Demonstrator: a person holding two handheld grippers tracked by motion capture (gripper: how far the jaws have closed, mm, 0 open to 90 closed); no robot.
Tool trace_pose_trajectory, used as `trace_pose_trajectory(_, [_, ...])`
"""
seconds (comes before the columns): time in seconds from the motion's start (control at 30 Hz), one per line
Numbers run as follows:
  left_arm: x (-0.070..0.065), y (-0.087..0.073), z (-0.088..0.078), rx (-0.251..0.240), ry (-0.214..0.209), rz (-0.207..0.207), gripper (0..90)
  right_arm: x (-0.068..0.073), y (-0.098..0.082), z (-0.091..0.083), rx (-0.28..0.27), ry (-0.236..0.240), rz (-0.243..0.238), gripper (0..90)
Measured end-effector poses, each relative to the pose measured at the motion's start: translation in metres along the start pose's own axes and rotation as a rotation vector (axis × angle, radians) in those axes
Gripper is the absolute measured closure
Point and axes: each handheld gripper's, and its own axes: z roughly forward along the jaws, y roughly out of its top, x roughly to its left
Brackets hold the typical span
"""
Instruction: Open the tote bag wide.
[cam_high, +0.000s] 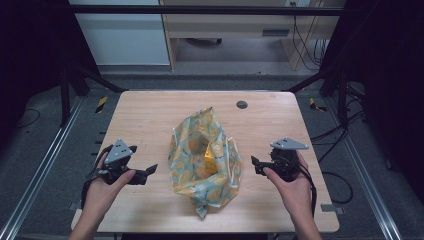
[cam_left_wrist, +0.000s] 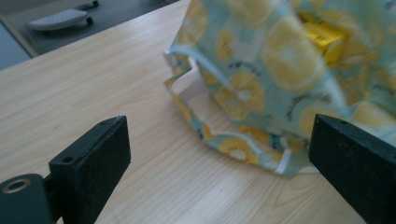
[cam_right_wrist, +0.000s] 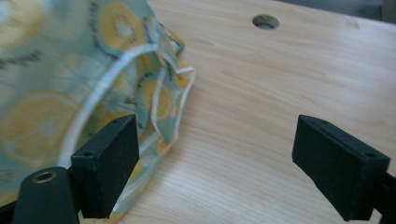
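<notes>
A crumpled bag printed with yellow lemon slices on pale blue (cam_high: 205, 155) lies in the middle of the wooden table (cam_high: 150, 115). Something yellow shows inside it (cam_left_wrist: 322, 35). My left gripper (cam_high: 145, 173) is held to the left of the bag, its jaws wide apart and empty, with the bag's edge (cam_left_wrist: 243, 140) lying beyond them. My right gripper (cam_high: 256, 165) is held to the right of the bag, also open, with bare wood between its jaws. In the right gripper view the bag's white-trimmed edge (cam_right_wrist: 140, 79) lies behind the left jaw.
A round hole (cam_high: 242, 104) sits in the table near its far edge, also seen as a hole (cam_right_wrist: 265, 21) in the right gripper view. Black frame bars and cables stand around the table. A wooden cabinet (cam_high: 225, 30) is behind it.
</notes>
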Motion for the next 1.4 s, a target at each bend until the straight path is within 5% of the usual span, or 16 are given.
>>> trace_pose_trajectory(0.4, [-0.02, 0.045, -0.002, 0.003, -0.009, 0.088, 5.2, 0.022, 0.045, -0.025, -0.039, 0.07, -0.102, 16.1])
trace_pose_trajectory(0.87, [-0.034, 0.095, 0.003, 0.021, 0.018, 0.148, 6.7, 0.051, 0.083, -0.021, -0.055, 0.179, -0.178, 26.3])
trace_pose_trajectory(1.4, [-0.031, 0.108, 0.037, 0.055, 0.028, 0.134, 15.3, 0.082, 0.076, 0.007, 0.012, 0.241, -0.236, 33.8])
